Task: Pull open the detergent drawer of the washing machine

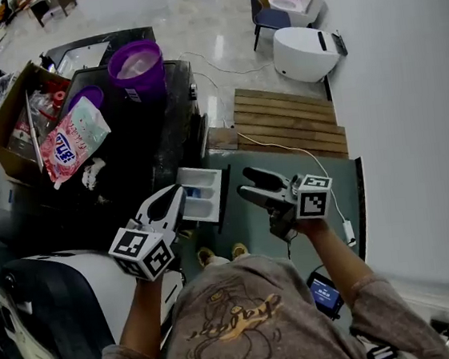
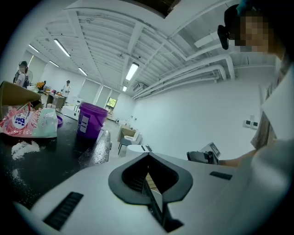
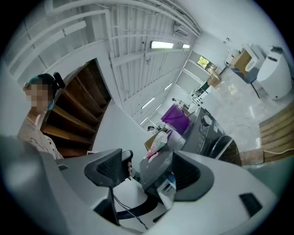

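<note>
The black washing machine [image 1: 137, 156] stands ahead on my left. Its white and blue detergent drawer [image 1: 202, 193] sticks out of the front, pulled open. My left gripper [image 1: 170, 201] hovers just left of the drawer, and in the left gripper view its jaws [image 2: 149, 181] meet with nothing between them. My right gripper [image 1: 252, 186] hangs to the right of the drawer, apart from it. In the right gripper view the drawer [image 3: 158, 176] shows beyond the gap of the right gripper [image 3: 149, 172], whose pads [image 3: 110, 167] stand wide and touch nothing.
On the machine's top stand a purple bucket [image 1: 137, 68], a pink detergent bag [image 1: 75, 139] and a cardboard box [image 1: 9, 127]. A wooden pallet [image 1: 287, 123] lies on the floor ahead. A white appliance [image 1: 54, 307] stands at my lower left, a white wall [image 1: 410, 113] to my right.
</note>
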A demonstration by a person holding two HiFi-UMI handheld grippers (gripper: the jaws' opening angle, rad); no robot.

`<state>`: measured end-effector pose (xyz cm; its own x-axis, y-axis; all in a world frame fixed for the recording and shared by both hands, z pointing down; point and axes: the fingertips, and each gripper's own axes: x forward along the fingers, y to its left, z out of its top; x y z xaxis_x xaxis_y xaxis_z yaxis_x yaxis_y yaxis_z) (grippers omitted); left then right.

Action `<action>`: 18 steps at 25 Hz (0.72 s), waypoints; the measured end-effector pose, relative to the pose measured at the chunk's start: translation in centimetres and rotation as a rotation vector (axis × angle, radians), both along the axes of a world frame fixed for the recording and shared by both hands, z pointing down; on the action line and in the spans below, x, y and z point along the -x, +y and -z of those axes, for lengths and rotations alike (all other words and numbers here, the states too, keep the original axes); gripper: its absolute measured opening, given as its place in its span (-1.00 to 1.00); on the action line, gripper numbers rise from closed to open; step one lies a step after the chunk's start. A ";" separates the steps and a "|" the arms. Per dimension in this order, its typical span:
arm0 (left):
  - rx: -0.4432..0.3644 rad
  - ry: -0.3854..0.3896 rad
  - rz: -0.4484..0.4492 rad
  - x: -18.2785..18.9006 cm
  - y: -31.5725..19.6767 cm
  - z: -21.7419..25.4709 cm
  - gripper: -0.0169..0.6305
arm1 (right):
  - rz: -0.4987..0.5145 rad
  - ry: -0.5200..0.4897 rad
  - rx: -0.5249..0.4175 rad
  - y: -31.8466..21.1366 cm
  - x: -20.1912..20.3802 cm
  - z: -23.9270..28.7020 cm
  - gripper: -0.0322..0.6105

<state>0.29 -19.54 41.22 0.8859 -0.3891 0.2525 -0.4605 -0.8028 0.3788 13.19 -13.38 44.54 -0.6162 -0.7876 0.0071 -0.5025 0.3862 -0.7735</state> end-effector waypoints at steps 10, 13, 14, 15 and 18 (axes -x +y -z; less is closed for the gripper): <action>-0.067 -0.023 -0.080 -1.0 1.5 1.4 -0.88 | -0.120 0.338 -0.106 1.1 -0.3 3.7 -0.26; -0.105 -0.020 -0.071 -0.7 1.7 1.3 -0.88 | -0.129 0.471 -0.155 1.5 0.0 3.9 -0.50; -0.117 -0.021 -0.065 -0.5 1.7 1.3 -0.88 | -0.128 0.510 -0.167 1.7 0.3 3.8 -0.60; -0.130 -0.022 -0.060 -0.4 1.7 1.4 -0.88 | -0.128 0.545 -0.175 1.9 0.6 3.6 -0.69; -0.167 -0.018 -0.044 -0.1 1.8 1.5 -0.88 | -0.143 0.586 -0.184 2.6 1.0 3.4 -0.84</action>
<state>0.37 -17.77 39.70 0.8990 -0.3877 0.2037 -0.4289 -0.8736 0.2301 12.23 -10.75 41.14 -0.4394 -0.8825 0.1679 -0.8794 0.3844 -0.2808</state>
